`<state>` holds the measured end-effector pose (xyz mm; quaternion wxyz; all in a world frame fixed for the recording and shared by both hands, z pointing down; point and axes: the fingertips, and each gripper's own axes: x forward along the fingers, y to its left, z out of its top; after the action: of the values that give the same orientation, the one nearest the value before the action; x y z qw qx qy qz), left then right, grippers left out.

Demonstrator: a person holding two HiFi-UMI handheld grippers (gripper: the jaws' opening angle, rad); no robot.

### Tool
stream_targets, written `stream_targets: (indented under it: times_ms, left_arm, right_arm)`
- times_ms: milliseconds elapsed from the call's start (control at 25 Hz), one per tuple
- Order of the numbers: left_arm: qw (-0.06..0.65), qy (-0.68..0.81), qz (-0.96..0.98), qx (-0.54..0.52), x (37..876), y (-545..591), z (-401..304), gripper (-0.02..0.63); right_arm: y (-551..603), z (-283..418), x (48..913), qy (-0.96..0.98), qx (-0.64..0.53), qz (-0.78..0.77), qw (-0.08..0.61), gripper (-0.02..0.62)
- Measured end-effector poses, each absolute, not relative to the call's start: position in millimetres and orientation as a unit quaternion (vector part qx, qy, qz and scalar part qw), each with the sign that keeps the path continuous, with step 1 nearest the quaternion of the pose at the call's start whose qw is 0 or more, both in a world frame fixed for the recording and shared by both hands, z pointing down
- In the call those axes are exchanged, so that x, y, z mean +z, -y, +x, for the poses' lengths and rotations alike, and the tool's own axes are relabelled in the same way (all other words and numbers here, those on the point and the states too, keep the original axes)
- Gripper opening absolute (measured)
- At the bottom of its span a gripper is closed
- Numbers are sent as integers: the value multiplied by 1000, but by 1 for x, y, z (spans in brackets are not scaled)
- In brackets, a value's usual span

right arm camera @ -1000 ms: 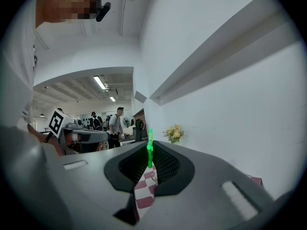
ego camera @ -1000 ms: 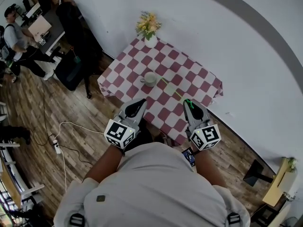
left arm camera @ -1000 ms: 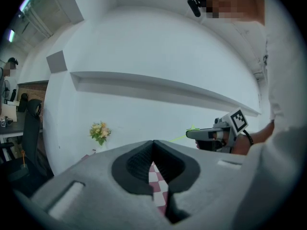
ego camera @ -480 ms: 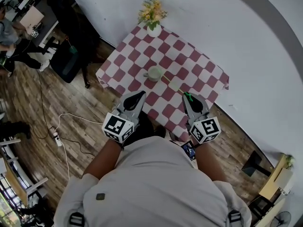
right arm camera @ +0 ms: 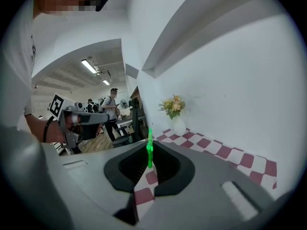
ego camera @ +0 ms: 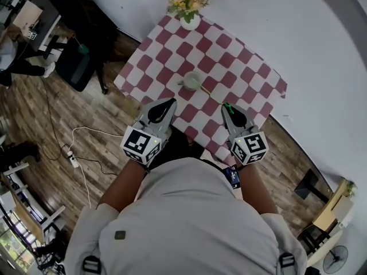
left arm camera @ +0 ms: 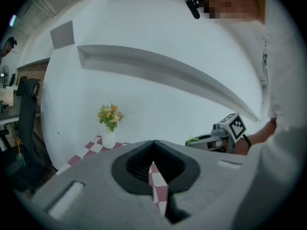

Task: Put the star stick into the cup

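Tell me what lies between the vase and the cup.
Nothing but bare checkered cloth. The head view shows the whole stretch from the vase to the cup.

bench cloth [ego camera: 229,56]: we see matt checked fabric
floor [ego camera: 34,133]: wood planks, at 9 o'clock
star stick [right arm camera: 149,153]: glossy green plastic

Before me the checked table [ego camera: 243,67] carried a cup [ego camera: 192,81] near its middle and a vase of flowers [ego camera: 190,20] at its far corner.
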<state>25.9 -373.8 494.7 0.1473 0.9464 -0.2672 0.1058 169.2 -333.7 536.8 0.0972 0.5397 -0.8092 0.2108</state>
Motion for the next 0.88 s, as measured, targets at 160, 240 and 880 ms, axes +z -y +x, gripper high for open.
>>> stream_targets:
  times_ms: [160, 240, 880]
  left_arm:
    - [158, 259, 946, 116, 508, 388, 26, 3]
    - [163, 254, 946, 120, 515, 394, 28, 3]
    - [200, 241, 939, 145, 559, 425, 22, 3]
  right_arm:
    - [345, 169, 556, 802, 231, 540, 112, 29]
    - [349, 168, 567, 798, 242, 540, 118, 29]
    - [374, 160, 614, 778, 282, 544, 138, 51]
